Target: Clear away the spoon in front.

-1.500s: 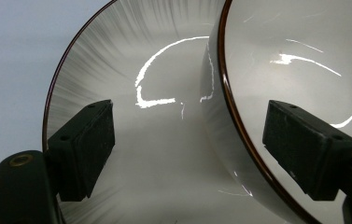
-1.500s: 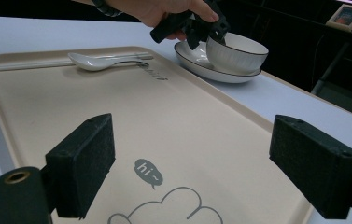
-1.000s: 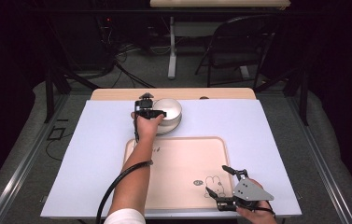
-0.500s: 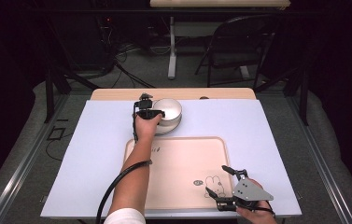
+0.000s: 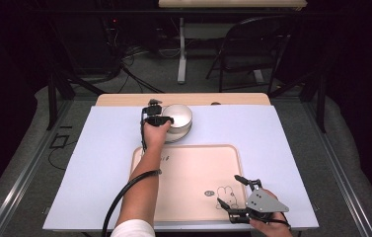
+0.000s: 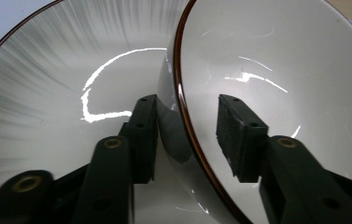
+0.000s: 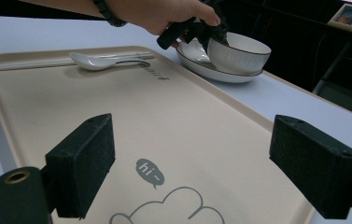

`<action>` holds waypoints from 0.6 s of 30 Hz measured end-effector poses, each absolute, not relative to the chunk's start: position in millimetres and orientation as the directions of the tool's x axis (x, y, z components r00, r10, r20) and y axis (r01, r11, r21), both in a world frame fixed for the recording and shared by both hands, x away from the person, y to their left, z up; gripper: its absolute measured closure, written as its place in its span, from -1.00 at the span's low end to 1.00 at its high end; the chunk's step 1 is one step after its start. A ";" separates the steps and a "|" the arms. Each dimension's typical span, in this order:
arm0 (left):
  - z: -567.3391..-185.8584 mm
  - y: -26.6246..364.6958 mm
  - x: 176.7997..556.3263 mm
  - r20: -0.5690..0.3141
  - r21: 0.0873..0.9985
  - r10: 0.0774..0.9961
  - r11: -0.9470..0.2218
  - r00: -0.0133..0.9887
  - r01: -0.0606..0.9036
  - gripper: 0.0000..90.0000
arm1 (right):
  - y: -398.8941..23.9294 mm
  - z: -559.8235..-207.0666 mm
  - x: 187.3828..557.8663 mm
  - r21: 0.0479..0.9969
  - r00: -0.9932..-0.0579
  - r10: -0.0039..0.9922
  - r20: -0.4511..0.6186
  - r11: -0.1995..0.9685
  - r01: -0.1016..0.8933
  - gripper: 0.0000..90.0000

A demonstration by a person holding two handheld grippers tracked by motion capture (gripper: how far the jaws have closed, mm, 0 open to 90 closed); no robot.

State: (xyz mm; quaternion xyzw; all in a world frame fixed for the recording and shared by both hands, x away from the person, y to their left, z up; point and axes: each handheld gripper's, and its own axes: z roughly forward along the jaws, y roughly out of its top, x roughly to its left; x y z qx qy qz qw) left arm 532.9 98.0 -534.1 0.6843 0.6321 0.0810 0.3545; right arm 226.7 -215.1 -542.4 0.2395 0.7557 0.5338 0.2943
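Currently the left gripper (image 5: 160, 114) sits at the near-left rim of the white bowl (image 5: 178, 117), far-centre of the table. Left gripper view: one jaw is outside the bowl wall, the other inside, w/ the brown-edged rim (image 6: 188, 126) passing between them. Jaws have just been closing, approx. part-way shut now. A gap is visible between the inner pad and the wall; whether the outer pad touches cannot be told. No firm grip confirmed.

Bowl stands upright on a white ribbed plate (image 5: 172, 136), which lies on the pale blue table cover (image 5: 99, 158), just beyond the far edge of the beige tray (image 5: 193, 168). Right gripper view confirms bowl on plate (image 7: 220, 74), w/ the left hand (image 7: 164, 14) above it.

Right gripper (image 5: 238, 197) hangs over the near-right corner of the tray, beside the printed rabbit drawing (image 5: 224, 193). Its jaws stand wide apart, nothing between the pads. Its own view shows the tray surface beneath, incl. a "hi" speech-bubble print (image 7: 149, 172).

Other items: a white spoon (image 7: 101, 60) and a thin white stick-like item (image 7: 33, 64) lie on the tray near its far end, spoon touching or just beside the stick. Both are well apart from either gripper.
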 end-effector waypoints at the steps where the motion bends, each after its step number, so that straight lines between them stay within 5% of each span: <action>1: -533.8 97.8 532.8 -0.331 0.587 0.925 0.047 0.186 0.808 0.37 | -215.1 -542.5 226.8 0.948 -0.712 0.676 -0.190 0.316 0.048 -0.70; 18: -534.9 99.5 529.3 -0.373 0.607 0.921 0.149 0.115 0.780 0.75 | -214.1 -542.7 227.2 0.947 -0.713 0.675 -0.188 0.316 0.049 -0.70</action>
